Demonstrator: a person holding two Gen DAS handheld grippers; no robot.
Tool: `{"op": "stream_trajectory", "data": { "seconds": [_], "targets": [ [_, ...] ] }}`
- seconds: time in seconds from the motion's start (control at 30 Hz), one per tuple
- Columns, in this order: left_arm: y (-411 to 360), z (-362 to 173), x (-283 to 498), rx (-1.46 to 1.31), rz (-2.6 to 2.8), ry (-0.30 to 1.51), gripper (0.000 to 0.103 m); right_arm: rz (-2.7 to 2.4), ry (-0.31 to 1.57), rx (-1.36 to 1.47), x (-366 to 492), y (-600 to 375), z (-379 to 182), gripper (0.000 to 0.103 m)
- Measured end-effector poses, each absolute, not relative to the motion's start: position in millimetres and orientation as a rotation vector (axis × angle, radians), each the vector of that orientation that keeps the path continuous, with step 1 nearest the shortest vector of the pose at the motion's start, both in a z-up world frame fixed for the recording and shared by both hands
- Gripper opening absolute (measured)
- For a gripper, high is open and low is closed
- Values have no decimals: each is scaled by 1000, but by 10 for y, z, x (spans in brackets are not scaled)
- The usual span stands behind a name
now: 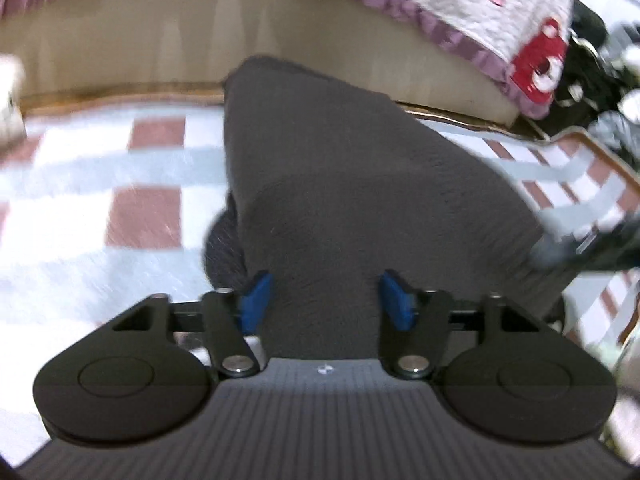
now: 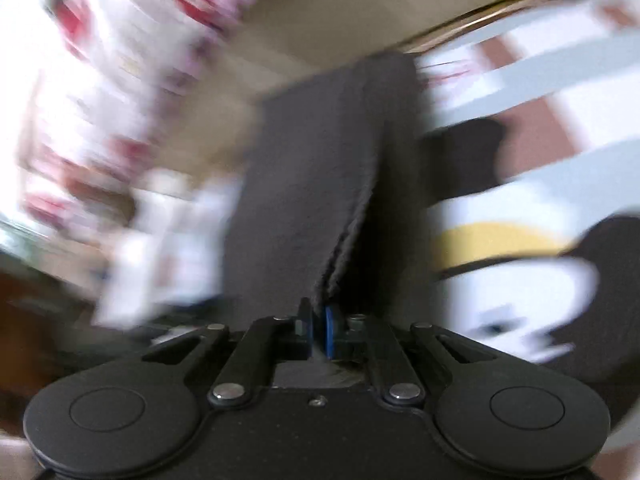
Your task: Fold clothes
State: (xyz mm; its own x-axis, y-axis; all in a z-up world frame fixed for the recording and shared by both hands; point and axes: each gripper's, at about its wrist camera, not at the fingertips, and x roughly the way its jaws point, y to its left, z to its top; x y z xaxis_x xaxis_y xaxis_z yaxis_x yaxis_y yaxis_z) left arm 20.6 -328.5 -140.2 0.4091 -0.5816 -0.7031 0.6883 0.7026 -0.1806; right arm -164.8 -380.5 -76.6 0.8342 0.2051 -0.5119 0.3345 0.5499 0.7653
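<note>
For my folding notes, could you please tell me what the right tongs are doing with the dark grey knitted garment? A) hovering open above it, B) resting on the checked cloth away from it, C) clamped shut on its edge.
C: the right tongs have their blue pads pinched together on the edge of the dark grey knitted garment.

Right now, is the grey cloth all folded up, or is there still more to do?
Not finished yet. The grey cloth already looks doubled over, with two layered edges showing in the right wrist view. The right gripper is shut on its edge. The left gripper is open over the cloth lying on the checked mat, not pinching it. More folding and tidying probably remain.
</note>
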Motion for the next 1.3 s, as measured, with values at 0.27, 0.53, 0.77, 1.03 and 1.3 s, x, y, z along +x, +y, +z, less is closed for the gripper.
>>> {"op": "stream_trajectory", "data": {
  "seconds": [0.27, 0.53, 0.77, 1.03, 1.3],
  "targets": [
    [-3121, -1438, 267, 83, -792, 928, 59, -298, 935, 762, -1532, -3596, -966, 6],
    [-2974, -1334, 513, -60, -750, 882, 76, -427, 730, 807, -1813, -3942, -754, 63],
    [-3044, -1449, 960, -251, -729, 977, 77, -417, 481, 1041, -1738, -4528, -988, 83],
    [-3301, -1758, 1216, -314, -781, 1091, 77, -318, 621, 785, -1104, -4406, -1011, 83],
    [-3533, -1979, 1291, -361, -750, 1205, 91, -167, 634, 1057, -1082, -4721, -1413, 85]
  ]
}}
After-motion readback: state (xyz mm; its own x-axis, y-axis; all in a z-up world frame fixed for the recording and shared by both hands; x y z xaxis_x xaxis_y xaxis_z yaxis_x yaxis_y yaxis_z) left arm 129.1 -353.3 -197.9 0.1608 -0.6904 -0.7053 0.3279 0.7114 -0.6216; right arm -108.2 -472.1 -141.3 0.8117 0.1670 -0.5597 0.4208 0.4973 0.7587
